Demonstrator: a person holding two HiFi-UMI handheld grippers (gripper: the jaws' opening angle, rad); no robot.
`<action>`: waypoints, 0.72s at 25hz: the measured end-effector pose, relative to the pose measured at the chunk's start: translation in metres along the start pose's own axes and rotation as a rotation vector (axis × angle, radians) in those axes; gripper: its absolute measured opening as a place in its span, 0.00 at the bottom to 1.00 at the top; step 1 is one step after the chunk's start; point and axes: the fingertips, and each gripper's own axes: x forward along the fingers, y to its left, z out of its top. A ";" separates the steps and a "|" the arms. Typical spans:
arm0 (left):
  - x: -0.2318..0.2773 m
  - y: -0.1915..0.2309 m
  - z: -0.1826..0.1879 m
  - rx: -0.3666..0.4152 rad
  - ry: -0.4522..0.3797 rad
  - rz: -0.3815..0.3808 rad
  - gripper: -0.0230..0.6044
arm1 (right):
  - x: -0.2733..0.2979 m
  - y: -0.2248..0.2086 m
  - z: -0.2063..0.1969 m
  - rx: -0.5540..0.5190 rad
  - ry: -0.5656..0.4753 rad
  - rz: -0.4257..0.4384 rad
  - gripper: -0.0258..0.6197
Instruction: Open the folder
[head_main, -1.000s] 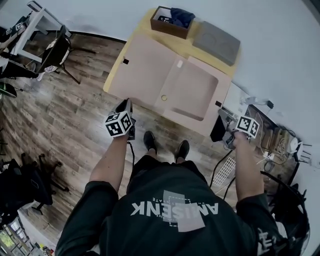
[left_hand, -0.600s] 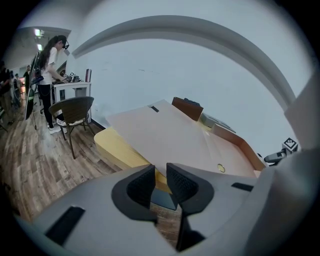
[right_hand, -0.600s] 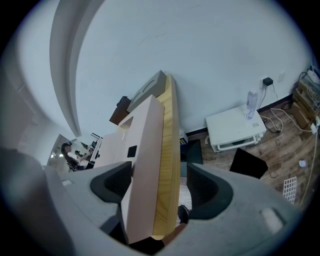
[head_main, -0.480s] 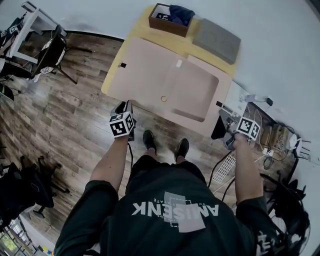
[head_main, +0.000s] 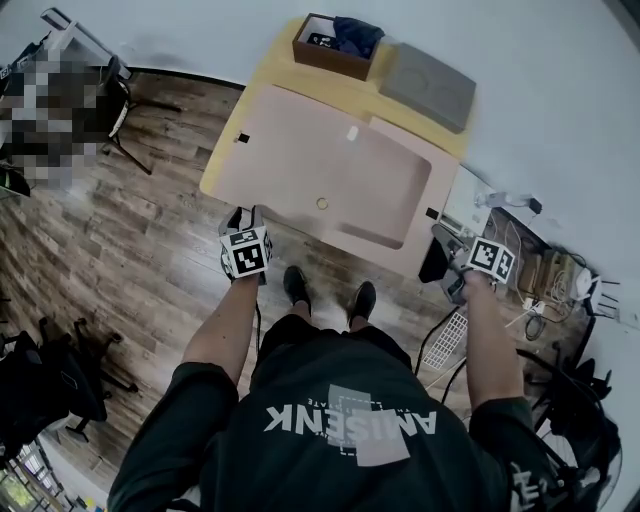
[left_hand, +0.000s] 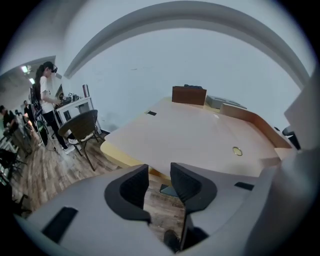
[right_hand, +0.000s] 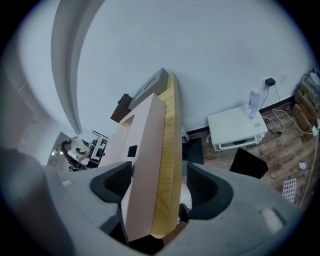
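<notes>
The big pale pink flat folder is lying on the yellow wooden desk. The left gripper is by the desk's near edge, its fingers opening with nothing between them. The right gripper has its fingers spread, straddling the folder and desk edge without pinching.

The folder lies on the table, upper middle of the head view. Behind it, at the table's top edge, stands a box, a pad just right. Chair left of the table; cabinet right.
</notes>
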 end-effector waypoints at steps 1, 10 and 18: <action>0.000 0.001 0.001 0.015 -0.006 0.020 0.24 | -0.001 0.000 0.000 0.000 0.003 0.002 0.55; 0.000 -0.001 0.010 0.296 -0.025 0.072 0.34 | 0.001 0.001 0.001 -0.023 0.023 -0.001 0.55; -0.016 -0.006 0.028 0.330 -0.052 -0.072 0.35 | 0.000 0.005 0.002 -0.076 0.008 -0.032 0.55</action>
